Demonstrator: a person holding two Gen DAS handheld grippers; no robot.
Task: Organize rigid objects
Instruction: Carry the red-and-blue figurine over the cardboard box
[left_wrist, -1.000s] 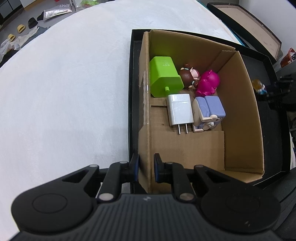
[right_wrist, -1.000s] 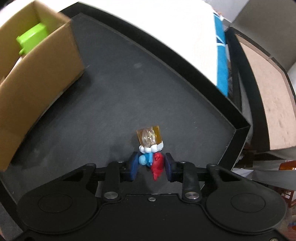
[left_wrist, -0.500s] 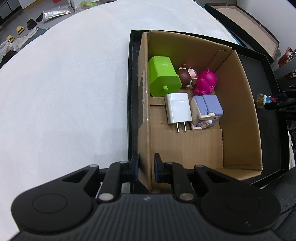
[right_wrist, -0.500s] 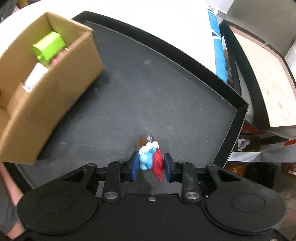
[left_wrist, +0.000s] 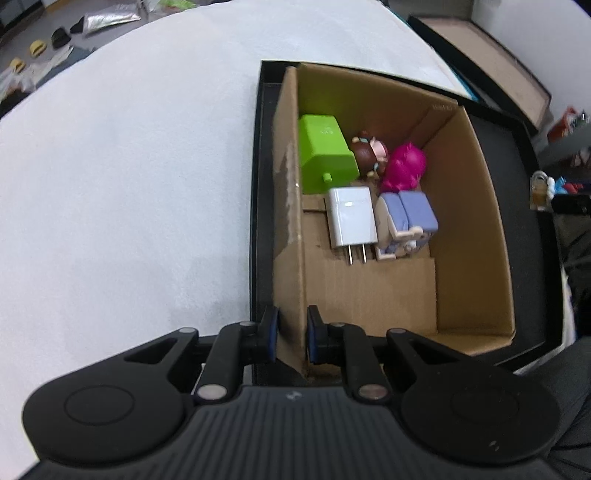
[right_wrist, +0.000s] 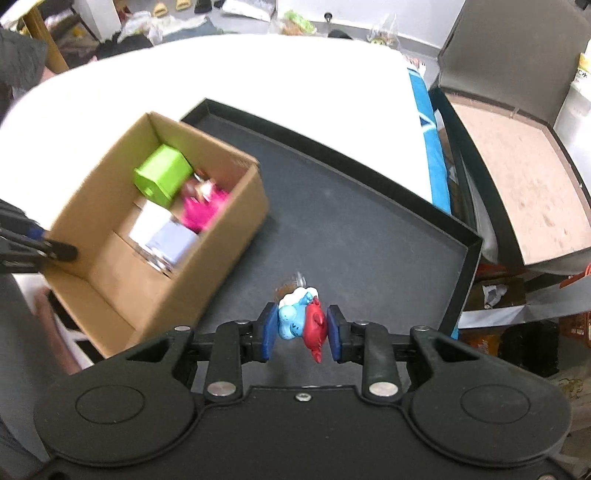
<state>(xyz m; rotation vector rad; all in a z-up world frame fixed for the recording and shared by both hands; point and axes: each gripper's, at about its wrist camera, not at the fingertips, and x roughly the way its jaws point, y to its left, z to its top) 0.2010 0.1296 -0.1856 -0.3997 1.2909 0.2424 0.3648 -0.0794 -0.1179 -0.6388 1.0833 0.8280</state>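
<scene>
A cardboard box (left_wrist: 476, 236) stands in a black tray (left_wrist: 262, 206). It holds a green block (left_wrist: 323, 157), a white charger (left_wrist: 351, 214), a pink toy (left_wrist: 404, 168), a brown-haired figurine (left_wrist: 369, 151) and a lilac toy (left_wrist: 410, 218). My left gripper (left_wrist: 291, 339) is shut on the box's near left wall. My right gripper (right_wrist: 301, 330) is shut on a blue, white and red figurine (right_wrist: 301, 319), held above the tray (right_wrist: 369, 236) to the right of the box (right_wrist: 221, 258). The figurine also shows in the left wrist view (left_wrist: 543, 188).
The tray sits on a white table (left_wrist: 129, 184). A second open black case with a tan lining (right_wrist: 517, 177) lies to the right of the table. Clutter lies on the floor beyond the table's far edge.
My right gripper has lifted the figurine off the tray floor and risen, so the box now shows from above. My left gripper keeps its hold on the box wall.
</scene>
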